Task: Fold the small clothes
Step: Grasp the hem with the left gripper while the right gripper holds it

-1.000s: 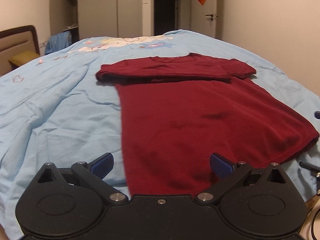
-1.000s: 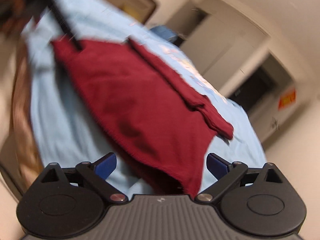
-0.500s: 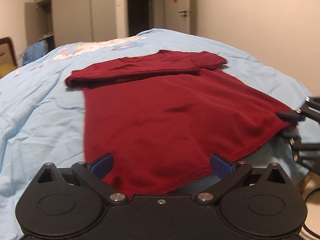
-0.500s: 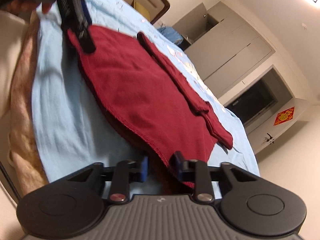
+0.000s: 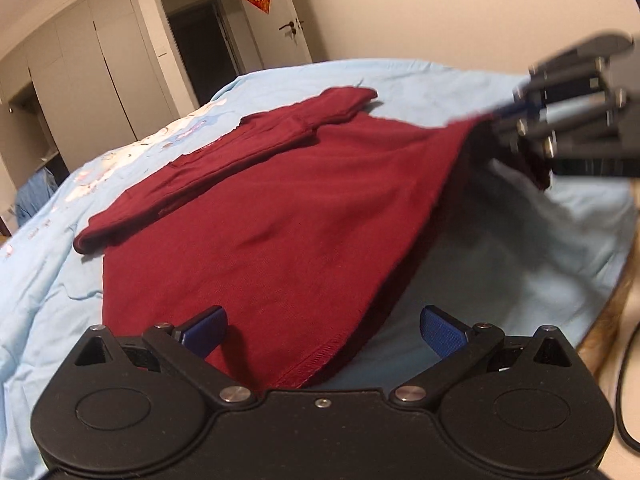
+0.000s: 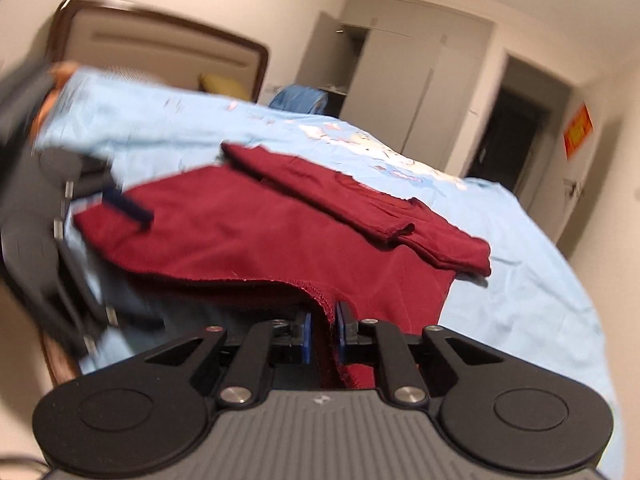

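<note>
A dark red shirt (image 5: 280, 208) lies flat on the light blue bedsheet (image 5: 500, 260), its sleeves folded in across the far end (image 5: 280, 132). My left gripper (image 5: 323, 330) is open, and the near hem corner lies between its blue fingers (image 5: 204, 328). At the upper right, my right gripper (image 5: 560, 120) holds the other hem corner lifted off the sheet. In the right wrist view, the right gripper (image 6: 325, 330) is shut on the shirt (image 6: 260, 232) at its hem edge. The blurred left gripper (image 6: 128, 206) sits at the far left corner.
The bedsheet (image 6: 520, 280) covers a wide bed with a brown headboard (image 6: 160, 44). A blue garment (image 6: 300, 98) lies beyond the bed by the white wardrobe (image 5: 100, 80). A dark doorway (image 5: 204, 44) is behind. A black cable (image 5: 624, 380) hangs off the bed's right edge.
The right gripper shut on the hem corner and lifted it off the sheet. The left gripper moved in to the near corner, staying open.
</note>
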`<state>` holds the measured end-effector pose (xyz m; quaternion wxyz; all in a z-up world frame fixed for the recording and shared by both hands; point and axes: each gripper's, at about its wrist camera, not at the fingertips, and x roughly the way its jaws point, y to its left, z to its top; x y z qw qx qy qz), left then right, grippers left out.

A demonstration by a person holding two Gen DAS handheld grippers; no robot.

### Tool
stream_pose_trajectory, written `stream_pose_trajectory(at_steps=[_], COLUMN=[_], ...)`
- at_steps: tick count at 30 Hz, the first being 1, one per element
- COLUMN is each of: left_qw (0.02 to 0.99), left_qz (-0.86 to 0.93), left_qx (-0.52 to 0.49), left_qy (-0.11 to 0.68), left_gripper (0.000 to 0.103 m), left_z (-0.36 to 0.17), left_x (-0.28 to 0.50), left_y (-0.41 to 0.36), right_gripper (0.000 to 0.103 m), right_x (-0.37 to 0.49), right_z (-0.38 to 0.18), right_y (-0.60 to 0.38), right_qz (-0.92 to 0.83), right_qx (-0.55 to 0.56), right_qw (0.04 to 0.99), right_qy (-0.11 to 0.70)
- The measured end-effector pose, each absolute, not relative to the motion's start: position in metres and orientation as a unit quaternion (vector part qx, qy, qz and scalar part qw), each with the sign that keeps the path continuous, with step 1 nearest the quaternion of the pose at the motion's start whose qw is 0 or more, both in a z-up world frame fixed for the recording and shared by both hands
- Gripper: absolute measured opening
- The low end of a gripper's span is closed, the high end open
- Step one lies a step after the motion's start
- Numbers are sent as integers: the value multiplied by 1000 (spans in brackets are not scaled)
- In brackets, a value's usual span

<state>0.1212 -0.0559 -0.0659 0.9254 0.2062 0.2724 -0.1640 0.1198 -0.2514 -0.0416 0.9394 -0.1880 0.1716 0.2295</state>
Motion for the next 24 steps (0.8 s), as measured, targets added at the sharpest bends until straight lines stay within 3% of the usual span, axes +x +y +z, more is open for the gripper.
stream_pose_trajectory(at_steps=[4,9,18,24], left_qw=[926,933,946,948], left_qz=[-146,-113,-68,-36], left_qx=[214,204,177,144], left_qy=[274,275,262,280], left_gripper=[102,83,62,65], left_z=[-69,-67,-54,-52], left_x=[127,131,106,102], left_y=[-63,-53,-14,8], right_gripper=[14,14,14,14], right_x=[128,132,131,133], right_z=[-34,-31,-33,-31], right_y=[-256,-259,-257,-257], right_qz=[232,231,226,224], right_qx=[-145,-137,-141,-131], right_qw=[946,947,948,950], right_qy=[176,175,177,172])
